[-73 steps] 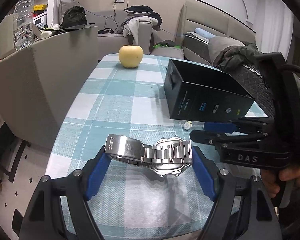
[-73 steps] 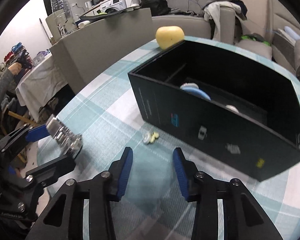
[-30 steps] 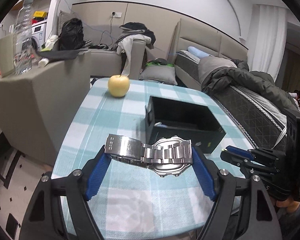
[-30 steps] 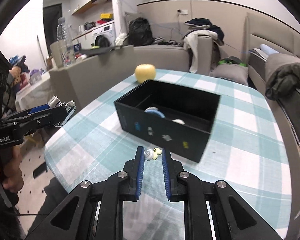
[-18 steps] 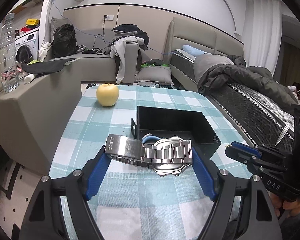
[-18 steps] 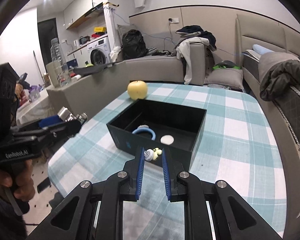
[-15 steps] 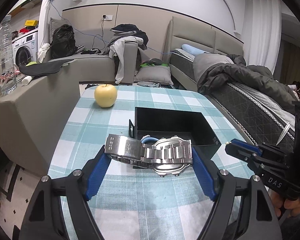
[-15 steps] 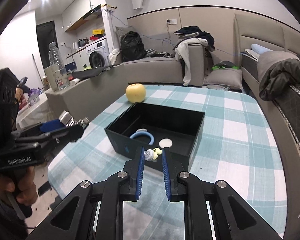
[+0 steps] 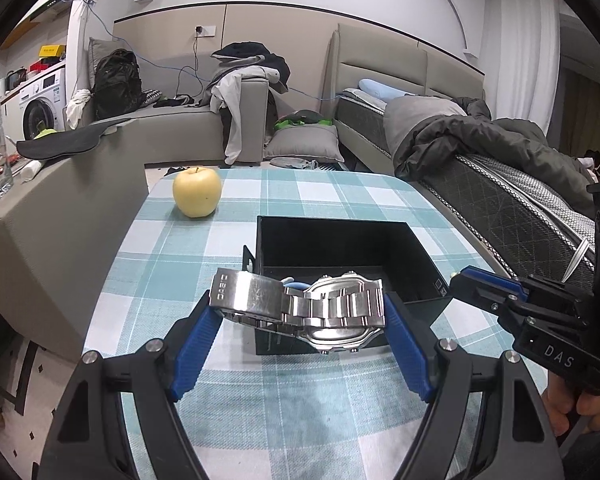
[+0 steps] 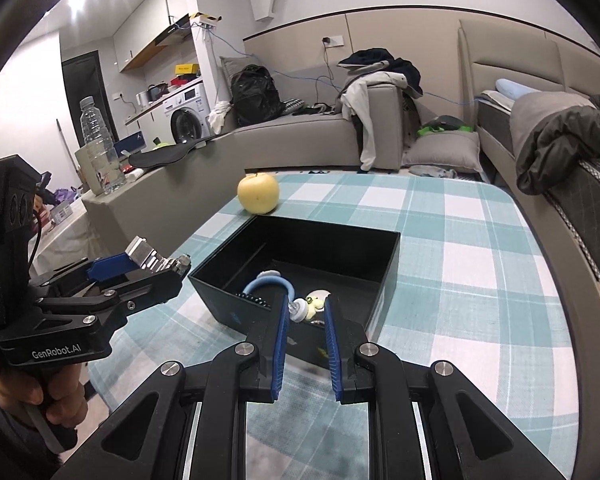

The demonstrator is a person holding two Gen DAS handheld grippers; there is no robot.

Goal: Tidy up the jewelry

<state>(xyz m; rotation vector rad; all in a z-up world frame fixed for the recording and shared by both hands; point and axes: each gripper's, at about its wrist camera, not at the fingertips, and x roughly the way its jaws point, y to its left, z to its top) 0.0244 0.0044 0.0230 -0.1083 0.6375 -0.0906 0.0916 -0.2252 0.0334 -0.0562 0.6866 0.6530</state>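
My left gripper (image 9: 300, 308) is shut on a silver metal watch (image 9: 300, 306), clamped lengthwise between its blue pads and held above the near wall of an open black box (image 9: 332, 236). My right gripper (image 10: 306, 308) is shut on a small white and yellow earring (image 10: 306, 307), held over the box's (image 10: 340, 232) near edge. Inside the box lie a light blue ring-shaped piece (image 10: 266, 280) and a small white round item (image 10: 320, 294). In the right wrist view the left gripper (image 10: 156, 262) with the watch (image 10: 150, 258) sits left of the box.
A yellow apple (image 9: 197, 191) rests on the teal checked tablecloth (image 9: 300, 400) behind the box. A grey sofa back (image 9: 40, 220) stands close on the left, a bed with a dark jacket (image 9: 500, 140) on the right. A hand (image 10: 40, 396) grips the left tool.
Both grippers have shifted sideways over the table, so the box now sits directly under their tips and its inside shows more. Both grips are unchanged.
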